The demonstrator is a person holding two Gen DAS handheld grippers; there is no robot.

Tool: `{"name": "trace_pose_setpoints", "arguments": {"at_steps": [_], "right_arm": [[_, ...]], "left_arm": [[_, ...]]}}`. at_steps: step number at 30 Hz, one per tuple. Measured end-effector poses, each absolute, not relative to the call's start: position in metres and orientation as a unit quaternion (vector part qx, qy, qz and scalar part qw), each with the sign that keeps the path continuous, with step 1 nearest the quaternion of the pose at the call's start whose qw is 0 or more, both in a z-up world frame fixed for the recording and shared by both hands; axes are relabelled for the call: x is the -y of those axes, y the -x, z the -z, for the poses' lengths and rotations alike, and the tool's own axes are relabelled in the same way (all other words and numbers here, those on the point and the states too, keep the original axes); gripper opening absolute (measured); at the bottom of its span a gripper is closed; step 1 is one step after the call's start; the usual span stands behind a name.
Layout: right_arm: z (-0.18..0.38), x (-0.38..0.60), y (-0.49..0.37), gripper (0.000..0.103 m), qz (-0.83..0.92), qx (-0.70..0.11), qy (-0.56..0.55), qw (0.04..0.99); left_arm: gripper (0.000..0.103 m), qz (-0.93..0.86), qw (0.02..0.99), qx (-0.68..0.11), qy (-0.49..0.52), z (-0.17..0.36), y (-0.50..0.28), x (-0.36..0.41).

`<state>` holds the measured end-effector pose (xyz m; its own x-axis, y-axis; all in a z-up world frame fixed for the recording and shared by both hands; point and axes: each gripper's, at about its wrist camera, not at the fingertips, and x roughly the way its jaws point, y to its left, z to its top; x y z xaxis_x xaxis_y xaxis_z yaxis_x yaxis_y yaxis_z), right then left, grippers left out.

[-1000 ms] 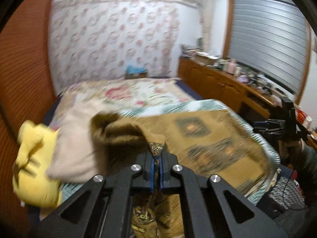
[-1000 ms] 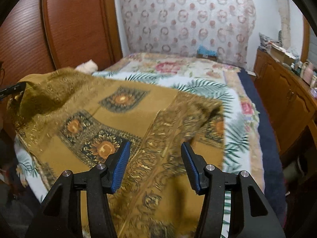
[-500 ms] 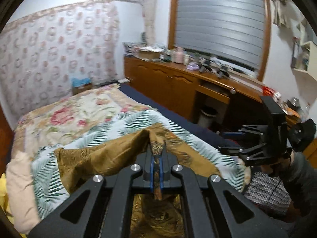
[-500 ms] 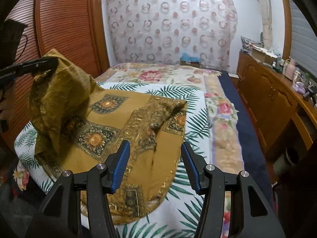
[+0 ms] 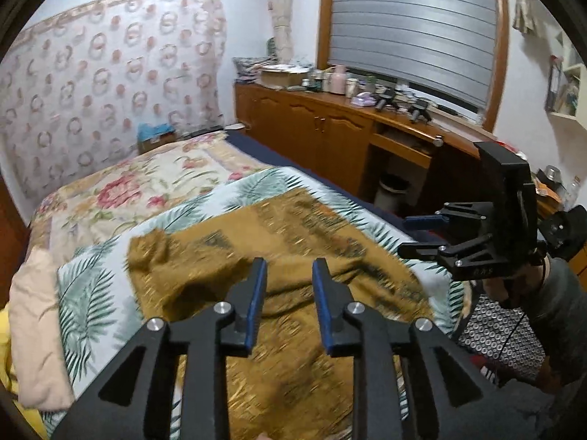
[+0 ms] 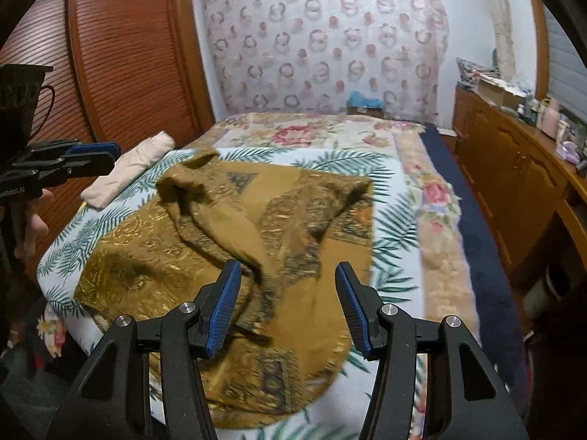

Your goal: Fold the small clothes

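Right wrist view: the right tongs [image 6: 288, 304] hang open and empty over a mustard patterned garment [image 6: 234, 242], lying crumpled on the bed [image 6: 433, 198] toward twelve o'clock. At nine o'clock, the left tongs [image 6: 91, 156] are opening, nothing between them.

Both handheld tools are matte black angular frames with triangular cut-outs, silver screw heads and blue ribbed pads [image 6: 223, 304] lining each finger. A grey sleeve [image 5: 561, 304] covers the person's arm behind the right gripper [image 5: 422, 234], where a thin black cable trails.

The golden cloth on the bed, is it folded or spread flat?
Partly folded: the golden cloth has one side flipped over itself, rumpled, with bunched corners.
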<state>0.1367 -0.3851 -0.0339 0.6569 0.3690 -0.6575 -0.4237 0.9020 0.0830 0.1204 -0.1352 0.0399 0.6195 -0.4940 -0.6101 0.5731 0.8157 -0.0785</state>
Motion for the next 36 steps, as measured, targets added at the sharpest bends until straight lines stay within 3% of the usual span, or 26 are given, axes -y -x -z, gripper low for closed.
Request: {"name": "trace_pose_setpoints", "arguments": {"at_steps": [12, 13, 15, 18, 23, 28, 33, 36], "right_arm": [[0.093, 0.335, -0.18, 0.052, -0.24, -0.418, 0.1, 0.871], [0.093, 0.336, -0.18, 0.035, -0.246, -0.416, 0.098, 0.87], [0.089, 0.335, -0.176, 0.011, -0.263, -0.408, 0.096, 0.869], [0.07, 0.341, -0.16, 0.005, -0.275, -0.373, 0.083, 0.882], [0.036, 0.365, -0.134, 0.004, -0.24, -0.324, 0.065, 0.913], [0.048, 0.389, -0.138, 0.004, -0.188, -0.369, 0.073, 0.907], [0.051, 0.392, -0.14, 0.032, -0.171, -0.377, 0.089, 0.906], [0.037, 0.382, -0.139, 0.034, -0.19, -0.35, 0.081, 0.914]], "left_arm": [[0.025, 0.207, 0.913, -0.353, -0.001, 0.025, -0.115, 0.04], [0.025, 0.2, 0.913, -0.355, 0.003, 0.03, -0.114, 0.035], [0.025, 0.192, 0.914, -0.357, 0.009, 0.036, -0.113, 0.028], [0.025, 0.184, 0.915, -0.358, 0.013, 0.041, -0.111, 0.023], [0.025, 0.183, 0.916, -0.356, 0.024, 0.044, -0.107, 0.025], [0.025, 0.192, 0.916, -0.352, 0.027, 0.044, -0.104, 0.033], [0.025, 0.199, 0.916, -0.348, 0.021, 0.044, -0.099, 0.043], [0.025, 0.203, 0.915, -0.349, 0.019, 0.045, -0.097, 0.047]]}}
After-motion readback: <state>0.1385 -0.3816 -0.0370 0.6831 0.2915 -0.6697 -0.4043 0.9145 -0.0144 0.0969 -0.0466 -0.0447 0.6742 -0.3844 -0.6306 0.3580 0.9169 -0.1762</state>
